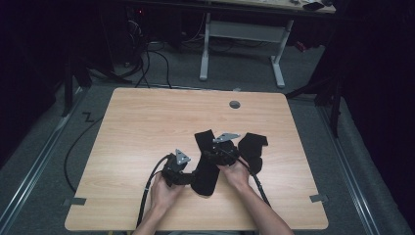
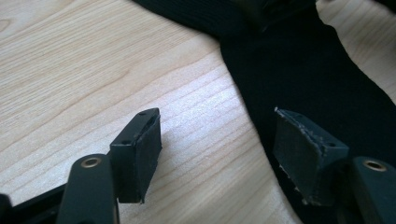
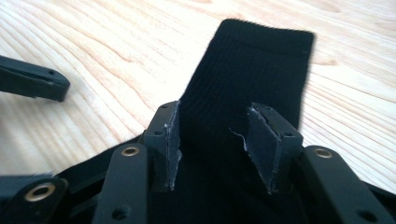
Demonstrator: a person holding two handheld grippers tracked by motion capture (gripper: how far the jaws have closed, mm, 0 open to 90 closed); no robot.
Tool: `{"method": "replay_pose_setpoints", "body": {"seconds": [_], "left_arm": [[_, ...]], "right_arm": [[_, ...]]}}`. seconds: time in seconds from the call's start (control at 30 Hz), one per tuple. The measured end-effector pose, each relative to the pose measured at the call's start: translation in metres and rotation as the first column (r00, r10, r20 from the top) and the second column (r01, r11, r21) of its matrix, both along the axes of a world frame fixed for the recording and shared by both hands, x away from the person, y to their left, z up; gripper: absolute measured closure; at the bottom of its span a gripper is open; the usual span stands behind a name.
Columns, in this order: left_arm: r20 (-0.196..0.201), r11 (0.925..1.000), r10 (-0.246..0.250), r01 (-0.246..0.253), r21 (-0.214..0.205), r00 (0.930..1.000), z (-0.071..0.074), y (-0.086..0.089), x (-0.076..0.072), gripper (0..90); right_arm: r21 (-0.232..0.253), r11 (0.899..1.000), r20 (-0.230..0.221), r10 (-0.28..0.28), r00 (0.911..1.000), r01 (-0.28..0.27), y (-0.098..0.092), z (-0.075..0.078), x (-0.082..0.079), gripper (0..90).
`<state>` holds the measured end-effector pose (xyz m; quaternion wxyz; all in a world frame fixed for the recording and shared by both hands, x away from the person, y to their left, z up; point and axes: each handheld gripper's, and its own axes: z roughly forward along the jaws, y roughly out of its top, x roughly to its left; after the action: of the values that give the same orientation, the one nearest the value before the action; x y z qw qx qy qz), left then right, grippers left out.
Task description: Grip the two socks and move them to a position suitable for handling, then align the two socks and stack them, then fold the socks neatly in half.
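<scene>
Sock [image 1: 205, 164] | long axis runs away, cuff far | both hand-held grippers wide apart, gripping nothing

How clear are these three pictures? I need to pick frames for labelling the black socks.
High view: table evenly lit, surroundings dark, socks show as flat black shapes without detail. Left gripper view: wood grain sharp, sock nearly featureless, near pads slightly soft. Right gripper view: sock ribbing visible, its far edge a little blurred, soft glare on the wood.

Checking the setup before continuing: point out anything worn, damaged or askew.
The right gripper's finger pads look frayed, with ragged whitish edges. One left gripper pad is chipped too. The black socks lie crooked on the table.
</scene>
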<state>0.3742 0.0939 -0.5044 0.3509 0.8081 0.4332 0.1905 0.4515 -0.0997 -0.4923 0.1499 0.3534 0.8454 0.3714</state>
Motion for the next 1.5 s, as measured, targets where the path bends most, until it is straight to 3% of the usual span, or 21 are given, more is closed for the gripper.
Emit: {"method": "replay_pose_setpoints", "body": {"seconds": [0.07, 0.3, 0.57, 0.73, 0.83, 0.93, 1.03, 1.13, 1.17, 1.27, 1.5], "left_arm": [[0.003, 1.0000, 0.002, -0.002, 0.001, 1.0000, 0.000, 0.000, 0.000, 32.0], [-0.007, 1.0000, 0.009, -0.009, 0.002, 0.9999, 0.001, -0.001, 0.001, 31.8], [-0.007, 0.9995, 0.025, -0.025, -0.017, 0.9997, 0.000, 0.001, 0.004, 31.9], [0.008, 0.9941, 0.074, -0.073, -0.080, 0.9972, 0.000, 0.017, 0.003, 33.0], [0.008, 0.9929, 0.095, -0.094, -0.072, 0.9954, 0.001, 0.026, 0.004, 33.1], [0.003, 0.9893, 0.130, -0.129, -0.068, 0.9915, 0.001, 0.039, 0.004, 33.1], [0.002, 0.9851, 0.160, -0.160, -0.063, 0.9871, 0.001, 0.053, 0.003, 33.3], [0.006, 0.9801, 0.191, -0.190, -0.056, 0.9816, 0.001, 0.066, 0.002, 33.8], [0.003, 0.9751, 0.215, -0.215, -0.056, 0.9766, 0.001, 0.076, 0.001, 33.8], [-0.003, 0.9692, 0.240, -0.240, -0.054, 0.9707, 0.001, 0.087, 0.001, 33.9], [0.011, 0.9574, 0.286, -0.286, -0.041, 0.9581, -0.002, 0.104, 0.006, 34.4]], "right_arm": [[-0.016, 1.000, -0.009, -0.013, 0.9999, 0.013, 0.004, -0.005, 0.003, 54.2], [-0.015, 0.993, 0.042, -0.114, 0.9926, 0.114, 0.002, -0.011, 0.013, 57.6], [-0.003, 0.993, 0.047, -0.118, 0.9919, 0.118, -0.003, -0.012, 0.017, 55.8], [0.027, 0.993, 0.025, -0.115, 0.9931, 0.114, -0.010, -0.006, 0.012, 50.3], [0.042, 0.994, 0.024, -0.104, 0.9942, 0.103, -0.017, 0.000, 0.004, 50.1], [0.046, 0.995, 0.044, -0.094, 0.9946, 0.092, -0.025, 0.008, -0.002, 50.3], [0.085, 0.993, 0.038, -0.084, 0.9957, 0.081, -0.035, 0.016, -0.008, 49.9], [0.093, 0.992, 0.036, -0.085, 0.9957, 0.082, -0.041, 0.017, -0.011, 50.3], [0.083, 0.992, 0.039, -0.095, 0.9947, 0.092, -0.045, 0.016, -0.013, 51.1], [0.078, 0.991, 0.044, -0.108, 0.9932, 0.104, -0.053, 0.015, -0.014, 51.2], [0.074, 0.982, 0.069, -0.177, 0.9819, 0.171, -0.089, 0.016, -0.022, 51.6]]}}
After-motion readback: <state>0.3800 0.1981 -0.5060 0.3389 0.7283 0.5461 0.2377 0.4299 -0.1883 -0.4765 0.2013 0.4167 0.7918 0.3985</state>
